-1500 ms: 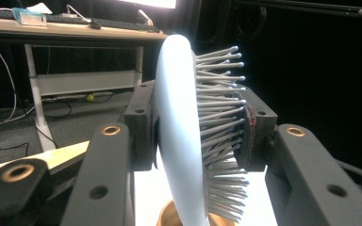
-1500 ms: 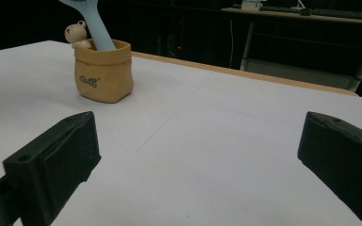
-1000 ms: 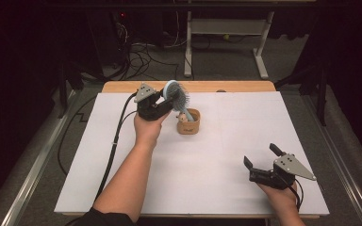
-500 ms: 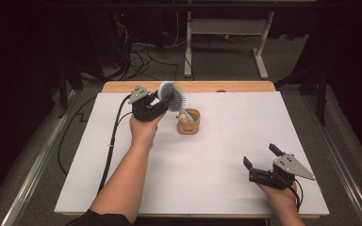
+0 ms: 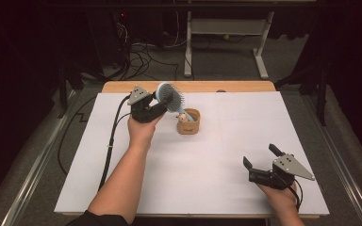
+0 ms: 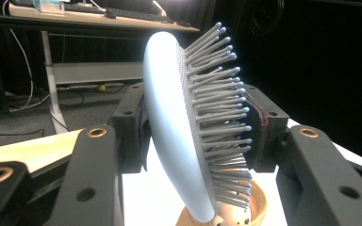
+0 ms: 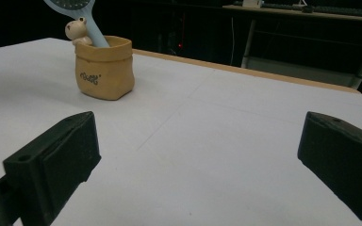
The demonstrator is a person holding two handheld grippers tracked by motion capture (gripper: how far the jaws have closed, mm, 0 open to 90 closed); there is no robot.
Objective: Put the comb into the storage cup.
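Observation:
A pale blue hairbrush [image 5: 168, 96] leans to the left, with its handle standing in a small tan cup [image 5: 189, 123] at the back middle of the table. A small figure [image 7: 77, 29] sits at the cup's rim. My left gripper [image 5: 162, 104] is around the brush head [image 6: 179, 127]. Its jaws have just been opening; the smooth back still lies against one pad and the bristle tips [image 6: 245, 128] reach the other. My right gripper [image 5: 259, 157] rests open near the front right of the white table cover [image 5: 217, 165], with nothing between its jaws.
The table's wooden edge [image 5: 235, 86] shows at the back. Beyond it stand a desk frame [image 5: 226, 47] and loose cables [image 5: 146, 54] on the floor. A black cable [image 5: 111, 141] trails from the left gripper toward the front.
The left hand and the brush head have shifted slightly left and down. The right gripper has stayed where it was.

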